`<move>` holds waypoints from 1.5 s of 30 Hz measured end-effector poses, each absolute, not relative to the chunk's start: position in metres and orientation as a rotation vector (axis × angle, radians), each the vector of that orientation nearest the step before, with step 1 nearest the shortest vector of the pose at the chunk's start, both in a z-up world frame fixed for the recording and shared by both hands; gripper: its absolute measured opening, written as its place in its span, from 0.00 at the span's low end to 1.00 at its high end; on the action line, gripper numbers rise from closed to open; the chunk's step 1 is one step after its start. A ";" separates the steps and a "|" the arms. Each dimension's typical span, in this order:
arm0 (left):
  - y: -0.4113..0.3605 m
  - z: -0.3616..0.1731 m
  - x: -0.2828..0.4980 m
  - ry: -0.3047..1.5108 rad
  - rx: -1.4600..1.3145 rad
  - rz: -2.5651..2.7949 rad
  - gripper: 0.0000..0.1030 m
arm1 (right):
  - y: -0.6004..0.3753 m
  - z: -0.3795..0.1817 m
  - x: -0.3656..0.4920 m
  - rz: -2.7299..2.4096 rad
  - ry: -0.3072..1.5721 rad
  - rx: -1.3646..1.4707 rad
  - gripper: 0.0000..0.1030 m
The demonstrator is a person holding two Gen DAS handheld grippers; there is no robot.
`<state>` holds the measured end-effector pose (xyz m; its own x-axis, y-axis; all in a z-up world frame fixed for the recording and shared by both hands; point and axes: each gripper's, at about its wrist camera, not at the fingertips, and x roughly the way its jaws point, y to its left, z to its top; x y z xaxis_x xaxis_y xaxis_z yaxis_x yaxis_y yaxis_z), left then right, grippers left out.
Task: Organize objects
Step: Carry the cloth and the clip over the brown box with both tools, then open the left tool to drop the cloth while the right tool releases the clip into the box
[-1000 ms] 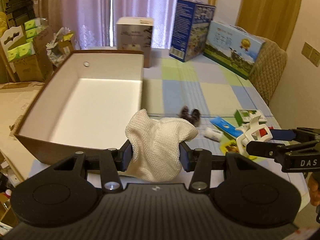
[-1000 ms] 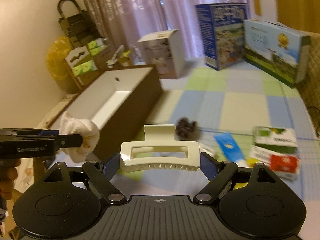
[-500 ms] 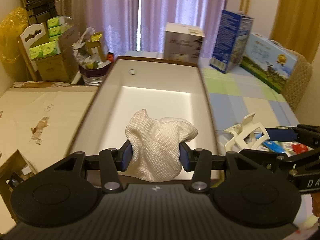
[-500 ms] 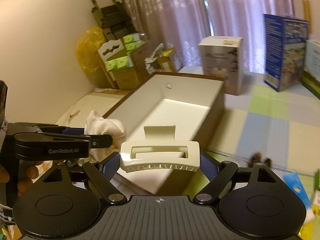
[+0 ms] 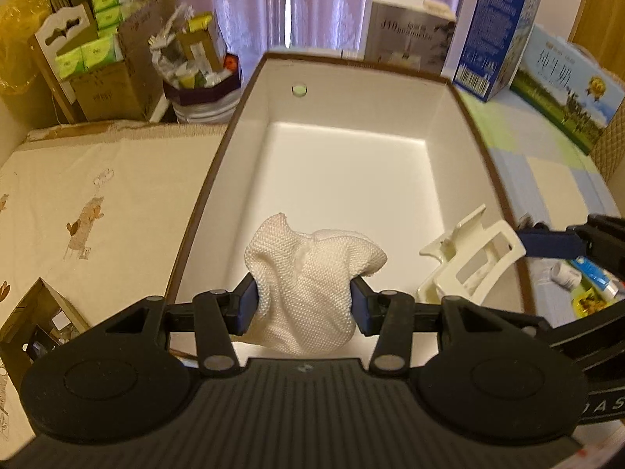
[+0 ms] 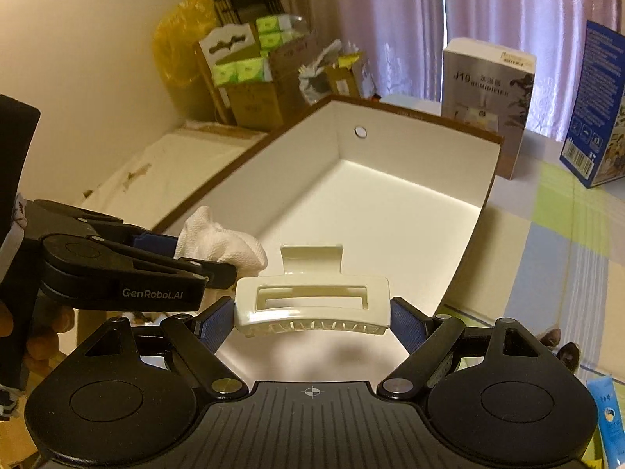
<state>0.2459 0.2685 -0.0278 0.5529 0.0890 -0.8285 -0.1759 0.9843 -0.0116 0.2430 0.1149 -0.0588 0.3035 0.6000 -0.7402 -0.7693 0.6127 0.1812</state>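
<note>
The left claw (image 5: pixel 304 304) pinches a crumpled white woven cloth (image 5: pixel 308 273) above the near end of the open brown box with white inside (image 5: pixel 351 179). Just beside it, the right claw (image 6: pixel 312 318) pinches a cream plastic hair clip (image 6: pixel 312 301) over the box's near right edge.

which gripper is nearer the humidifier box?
Right, by a small margin, judging from both views. The humidifier box stands behind the storage box's far right corner; right gripper holds that side, left gripper beside it.

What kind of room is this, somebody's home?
Probably a lived-in home room: sheer curtains over the window, a checked tablecloth under the open box, and cartons of tissue packs by the wall.
</note>
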 end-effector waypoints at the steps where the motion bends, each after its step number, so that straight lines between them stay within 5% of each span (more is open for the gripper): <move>1: 0.270 -0.031 0.249 0.984 -0.100 0.154 0.43 | 0.117 -0.061 0.244 0.914 0.879 -0.235 0.80; 34: 0.282 -0.063 0.280 1.121 -0.085 0.055 0.63 | 0.137 -0.078 0.270 0.925 0.934 -0.371 0.80; 45: 0.282 -0.051 0.267 1.089 -0.098 0.060 0.81 | 0.128 -0.069 0.266 0.911 0.897 -0.352 0.80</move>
